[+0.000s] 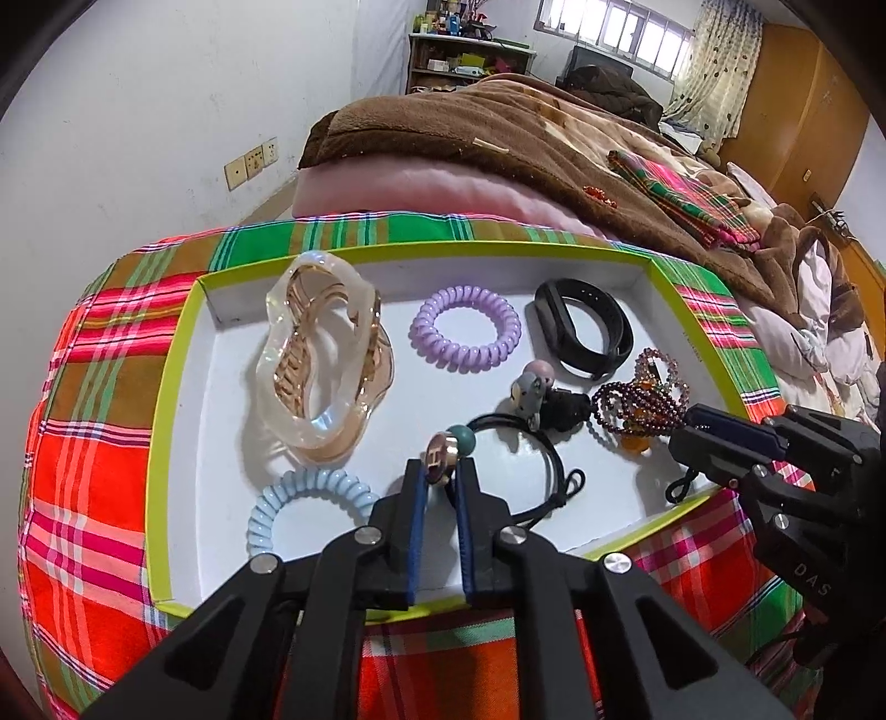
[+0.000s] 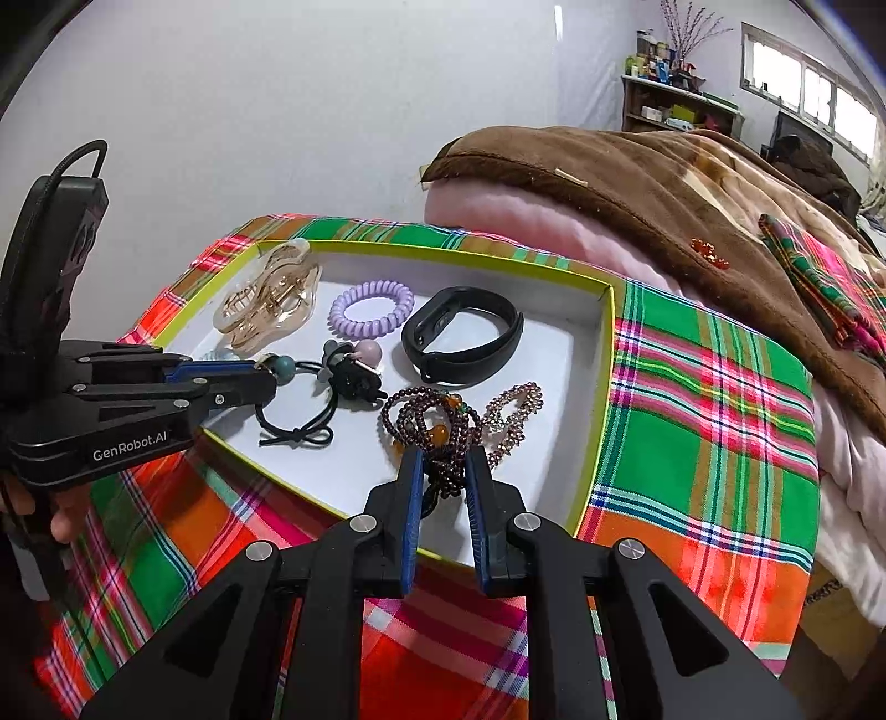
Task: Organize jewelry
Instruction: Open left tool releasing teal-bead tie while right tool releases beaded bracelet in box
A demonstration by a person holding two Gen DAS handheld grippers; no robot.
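This is a bedroom in a home. There is a bed with a fuzzy brown blanket on it. A shelf full of small things stands by the wall, near a window with curtains.

"GenRobot.AI" runs in white along my left gripper; "DAS" marks my right gripper; an "H" faces the round charm between my left fingertips.

The tray has a lime rim and white floor, on a red, green and orange plaid cloth. Coils: lilac, pale blue. The band is black, the beads dark purple.
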